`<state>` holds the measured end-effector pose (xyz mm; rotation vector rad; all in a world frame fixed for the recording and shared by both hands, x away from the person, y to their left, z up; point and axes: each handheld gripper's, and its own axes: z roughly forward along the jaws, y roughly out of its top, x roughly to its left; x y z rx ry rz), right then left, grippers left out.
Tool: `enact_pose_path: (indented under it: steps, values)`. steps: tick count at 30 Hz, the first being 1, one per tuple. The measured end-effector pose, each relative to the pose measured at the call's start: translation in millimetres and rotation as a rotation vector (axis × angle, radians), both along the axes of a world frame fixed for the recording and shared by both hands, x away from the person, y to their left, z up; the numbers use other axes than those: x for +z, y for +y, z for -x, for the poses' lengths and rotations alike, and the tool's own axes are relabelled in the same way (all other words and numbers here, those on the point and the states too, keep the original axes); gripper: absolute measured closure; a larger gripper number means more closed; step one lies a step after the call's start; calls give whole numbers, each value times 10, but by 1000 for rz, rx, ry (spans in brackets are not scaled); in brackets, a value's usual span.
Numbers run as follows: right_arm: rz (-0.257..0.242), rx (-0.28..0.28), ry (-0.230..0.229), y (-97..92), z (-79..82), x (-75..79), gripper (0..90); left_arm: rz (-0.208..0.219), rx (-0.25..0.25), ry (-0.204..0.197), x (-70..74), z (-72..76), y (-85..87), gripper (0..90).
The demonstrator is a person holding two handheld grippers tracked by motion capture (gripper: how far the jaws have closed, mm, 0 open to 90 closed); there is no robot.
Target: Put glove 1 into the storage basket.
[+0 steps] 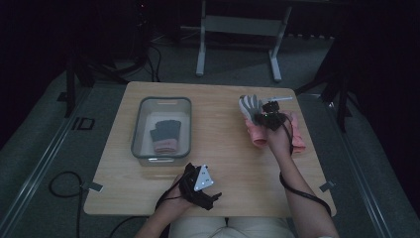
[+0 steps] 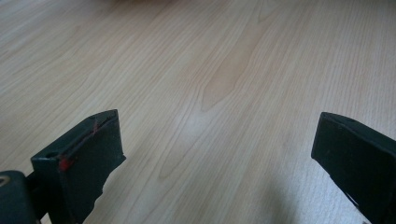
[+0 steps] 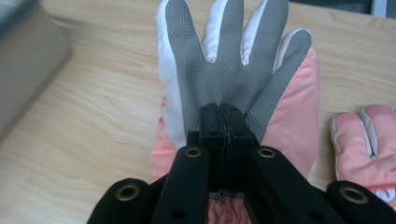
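- Right now the right gripper (image 3: 223, 122) has its jaws pressed fully together on the palm of a grey-and-white glove (image 3: 224, 60), pinching only a small fold of fabric. That glove lies on top of a pink glove (image 3: 294, 116) at about two o'clock on the table (image 1: 223, 148).
- Likely trouble: with such a thin pinch, the grey-and-white glove could slide out of the jaws on a quick lift or swing.
- Its knobbly palm may drag the pink glove along, shifting it toward the table's right edge.
- A second pink glove (image 3: 366, 135) lies just beside, at three o'clock of the gripper, and could be knocked.
- The bin (image 1: 184, 106) at ten o'clock already holds a dark glove (image 1: 166, 133); a dangling glove might catch the rim and drape over it.
- The left gripper (image 2: 215, 158) hovers over bare wood at six o'clock, jaws wide apart and holding nothing, so it is too far off to steady a slip.
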<state>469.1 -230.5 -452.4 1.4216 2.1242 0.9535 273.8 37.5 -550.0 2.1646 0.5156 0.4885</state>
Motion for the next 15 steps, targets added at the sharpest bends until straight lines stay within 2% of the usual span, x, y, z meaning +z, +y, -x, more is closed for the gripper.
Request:
enact_pose_path:
  steps: [3,5,8,11,12,13,15]
  values:
    - [-7,1,-14,32,192,82,888,-2,-3,3,-8,0,14,14]
    - [-33,-12,-20,30,316,112,888,-6,-4,3,-9,0,8,14]
    - [-41,-18,-31,39,488,134,888,-5,-10,-1,-5,6,-2,14]
    - [-66,-29,-25,49,649,110,888,-22,-10,-9,-21,8,-16,14]
    - [-66,-29,-25,49,649,110,888,-22,-10,-9,-21,8,-16,14]
    - [-75,-39,-23,53,695,94,888,-32,-9,-25,-20,12,-12,14]
    - [-78,-52,-17,92,799,47,887,-22,-10,-17,-19,9,-6,14]
